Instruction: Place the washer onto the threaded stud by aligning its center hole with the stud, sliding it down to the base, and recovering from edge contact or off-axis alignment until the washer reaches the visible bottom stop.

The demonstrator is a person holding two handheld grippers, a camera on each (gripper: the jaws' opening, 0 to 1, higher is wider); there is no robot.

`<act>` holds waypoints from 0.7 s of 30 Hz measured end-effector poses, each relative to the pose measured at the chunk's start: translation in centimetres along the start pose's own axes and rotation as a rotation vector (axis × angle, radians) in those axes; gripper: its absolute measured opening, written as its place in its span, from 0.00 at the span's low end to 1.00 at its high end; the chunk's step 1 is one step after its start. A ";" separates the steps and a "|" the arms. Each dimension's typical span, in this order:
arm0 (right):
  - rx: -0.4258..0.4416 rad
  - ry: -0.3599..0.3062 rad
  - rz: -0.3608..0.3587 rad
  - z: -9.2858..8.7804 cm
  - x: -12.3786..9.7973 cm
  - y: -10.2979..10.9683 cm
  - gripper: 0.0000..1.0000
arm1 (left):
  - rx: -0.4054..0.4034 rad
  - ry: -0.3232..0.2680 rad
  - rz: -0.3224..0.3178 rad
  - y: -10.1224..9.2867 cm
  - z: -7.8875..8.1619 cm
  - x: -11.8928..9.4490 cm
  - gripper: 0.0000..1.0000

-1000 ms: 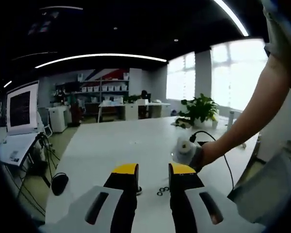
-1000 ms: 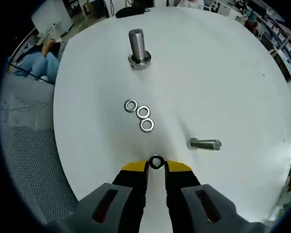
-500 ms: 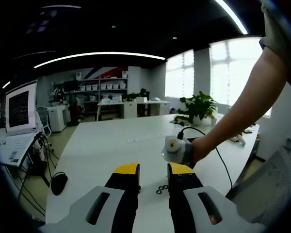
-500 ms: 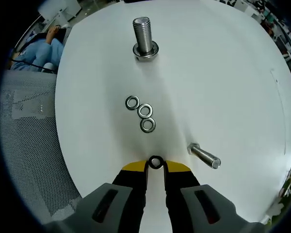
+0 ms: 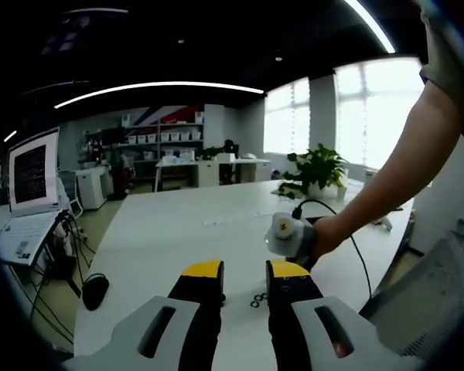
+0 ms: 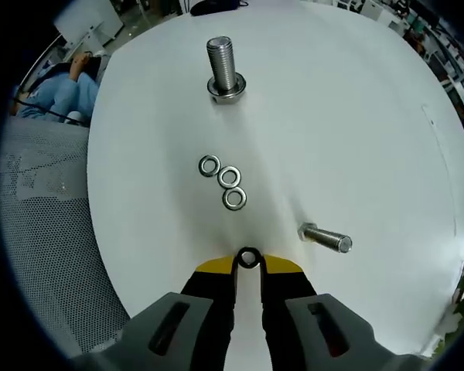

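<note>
Washer pinched in right gripper (image 6: pixel 248 261), upright stud far off, not aligned.
Risk: washer (image 6: pixel 249 258) held by its edge at the yellow tips; a tilted approach could catch the stud (image 6: pixel 223 68) thread and jam. Three spare washers (image 6: pixel 223 181) between, loose bolt (image 6: pixel 325 237) right. Left gripper (image 5: pixel 243 272) view adds a side-on angle: jaws parted, empty.

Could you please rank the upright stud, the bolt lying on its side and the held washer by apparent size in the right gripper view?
1. Upright stud.
2. Lying bolt, somewhat smaller, though nearer the camera.
3. Held washer, clearly smallest, pinched by the right gripper.
</note>
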State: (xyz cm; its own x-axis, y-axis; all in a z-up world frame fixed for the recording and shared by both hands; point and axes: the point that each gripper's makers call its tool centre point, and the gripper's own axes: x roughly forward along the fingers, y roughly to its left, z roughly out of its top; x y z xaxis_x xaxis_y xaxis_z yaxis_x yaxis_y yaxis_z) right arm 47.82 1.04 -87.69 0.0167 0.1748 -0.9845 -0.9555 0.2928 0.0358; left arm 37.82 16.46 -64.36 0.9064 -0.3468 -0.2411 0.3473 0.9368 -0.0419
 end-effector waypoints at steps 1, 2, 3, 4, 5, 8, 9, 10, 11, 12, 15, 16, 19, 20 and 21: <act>0.007 -0.008 0.001 -0.1 -0.1 0.0 0.12 | 0.000 0.000 0.001 0.0 0.0 0.0 0.20; 0.011 -0.016 -0.005 -0.2 -0.4 -0.1 0.12 | 0.000 -0.001 0.001 0.0 0.0 0.0 0.20; 0.015 -0.021 -0.011 -0.2 -0.7 -0.3 0.12 | 0.000 -0.001 0.002 0.0 0.0 0.0 0.20; 0.021 -0.033 -0.013 -0.2 -0.9 -0.7 0.12 | 0.000 0.001 0.004 0.1 0.0 0.0 0.20; 0.028 -0.044 -0.014 -0.1 -1.2 -0.8 0.12 | -0.001 0.001 0.005 0.1 0.0 0.0 0.20; 0.048 -0.067 -0.022 0.0 -2.3 -1.4 0.12 | -0.001 -0.004 0.009 0.2 0.1 0.0 0.20; 0.051 -0.071 -0.025 0.0 -2.5 -1.5 0.12 | -0.003 -0.003 0.008 0.2 0.1 0.0 0.20; 0.052 -0.078 -0.031 0.1 -2.7 -1.8 0.12 | -0.002 -0.001 0.008 0.2 0.1 0.0 0.20; 0.060 -0.090 -0.036 0.2 -3.1 -2.0 0.12 | 0.001 -0.001 0.009 0.2 0.1 0.0 0.20; 0.066 -0.098 -0.036 0.3 -3.2 -2.2 0.12 | 0.002 -0.002 0.009 0.2 0.1 0.0 0.20; 0.077 -0.116 -0.042 0.5 -4.2 -2.4 0.13 | 0.008 0.002 0.007 0.1 0.1 0.0 0.20; 0.077 -0.118 -0.043 0.5 -4.3 -2.4 0.13 | 0.010 0.002 0.007 0.1 0.1 0.0 0.20; 0.077 -0.136 -0.050 0.8 -5.1 -2.6 0.13 | 0.012 0.000 0.008 0.1 0.2 0.0 0.20; 0.080 -0.142 -0.050 0.9 -5.4 -2.7 0.13 | 0.012 0.000 0.009 0.1 0.1 0.0 0.20; 0.079 -0.148 -0.051 1.1 -5.7 -2.7 0.13 | 0.011 0.000 0.009 0.1 0.2 0.0 0.20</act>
State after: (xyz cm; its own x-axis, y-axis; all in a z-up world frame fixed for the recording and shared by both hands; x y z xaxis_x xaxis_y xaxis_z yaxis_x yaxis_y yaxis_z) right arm 50.67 0.27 -82.01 0.1134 0.2925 -0.9495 -0.9261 0.3771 0.0056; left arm 37.88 16.56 -64.21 0.9095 -0.3383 -0.2415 0.3417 0.9393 -0.0289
